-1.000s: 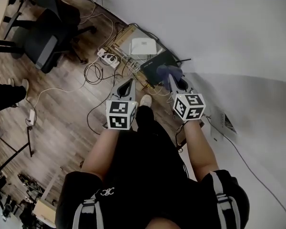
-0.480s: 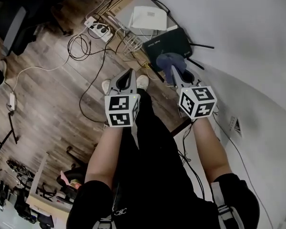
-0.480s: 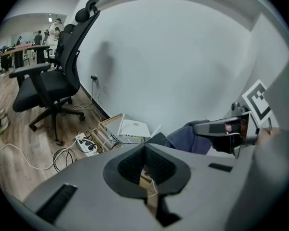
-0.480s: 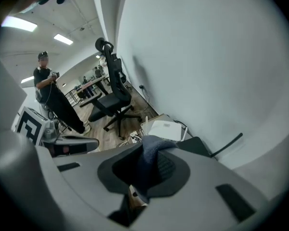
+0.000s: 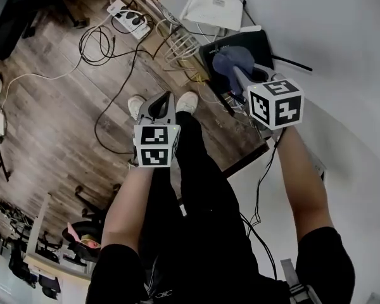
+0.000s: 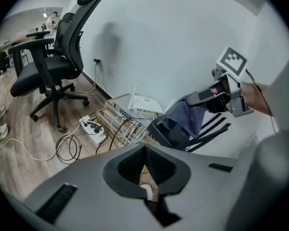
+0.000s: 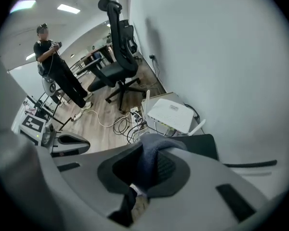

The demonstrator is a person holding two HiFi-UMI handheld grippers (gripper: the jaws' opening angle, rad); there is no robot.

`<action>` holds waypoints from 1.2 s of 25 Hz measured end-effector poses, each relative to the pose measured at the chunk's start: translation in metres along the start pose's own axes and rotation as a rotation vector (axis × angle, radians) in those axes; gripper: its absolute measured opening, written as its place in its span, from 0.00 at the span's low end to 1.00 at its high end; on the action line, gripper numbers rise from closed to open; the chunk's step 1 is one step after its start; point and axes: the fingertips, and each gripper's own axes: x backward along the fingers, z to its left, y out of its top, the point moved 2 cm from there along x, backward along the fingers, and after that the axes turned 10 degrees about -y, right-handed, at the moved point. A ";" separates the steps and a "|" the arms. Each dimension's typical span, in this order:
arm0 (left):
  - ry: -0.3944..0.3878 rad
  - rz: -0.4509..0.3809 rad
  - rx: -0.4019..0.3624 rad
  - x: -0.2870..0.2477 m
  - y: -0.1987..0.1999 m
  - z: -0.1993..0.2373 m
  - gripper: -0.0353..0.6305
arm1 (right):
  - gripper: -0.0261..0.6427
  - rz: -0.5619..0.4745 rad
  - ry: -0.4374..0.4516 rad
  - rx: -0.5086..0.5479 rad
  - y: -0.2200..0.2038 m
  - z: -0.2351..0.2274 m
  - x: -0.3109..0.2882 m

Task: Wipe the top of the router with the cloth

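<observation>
A black router (image 5: 246, 43) with thin antennas lies on the floor by the white wall. A blue-grey cloth (image 5: 232, 60) hangs bunched over its top. My right gripper (image 5: 239, 76) is shut on the cloth, held just above the router. In the right gripper view the cloth (image 7: 151, 160) fills the jaws, with the black router (image 7: 204, 146) right behind. My left gripper (image 5: 163, 101) hangs shut and empty above the person's shoes, left of the router. The left gripper view shows the cloth (image 6: 185, 117) draped on the router (image 6: 169, 133) under the right gripper (image 6: 202, 99).
A white router (image 5: 212, 8) sits beyond the black one on a board with tangled cables (image 5: 177, 46). A white power strip (image 5: 128, 14) and looped cords lie on the wood floor. An office chair (image 6: 48, 71) stands further off. A person (image 7: 53, 61) stands in the distance.
The right gripper has carried the cloth forward onto the black router. The head view has swung closer to the routers. The left gripper has stayed shut near the shoes.
</observation>
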 end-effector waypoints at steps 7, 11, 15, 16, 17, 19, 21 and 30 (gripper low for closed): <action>0.042 0.011 0.098 0.005 -0.006 0.026 0.04 | 0.07 0.154 0.016 0.126 0.006 0.007 -0.073; -0.022 0.038 0.137 0.005 -0.014 0.017 0.04 | 0.07 0.227 0.014 0.129 0.000 0.003 -0.105; -0.064 0.069 0.116 0.004 -0.027 0.004 0.04 | 0.07 0.285 0.018 0.175 -0.012 0.006 -0.122; -0.069 0.072 0.113 0.003 -0.030 0.003 0.04 | 0.07 0.291 0.028 0.194 -0.012 0.007 -0.123; -0.074 0.075 0.112 0.003 -0.032 0.002 0.04 | 0.07 0.296 0.042 0.205 -0.011 0.008 -0.124; -0.083 0.081 0.108 0.002 -0.035 0.000 0.04 | 0.07 0.310 0.076 0.207 -0.011 0.008 -0.124; -0.089 0.088 0.102 0.002 -0.039 -0.002 0.04 | 0.07 0.337 0.111 0.213 -0.018 0.008 -0.123; -0.063 0.106 0.066 0.011 -0.042 0.016 0.04 | 0.07 0.619 0.266 0.513 -0.097 0.021 -0.097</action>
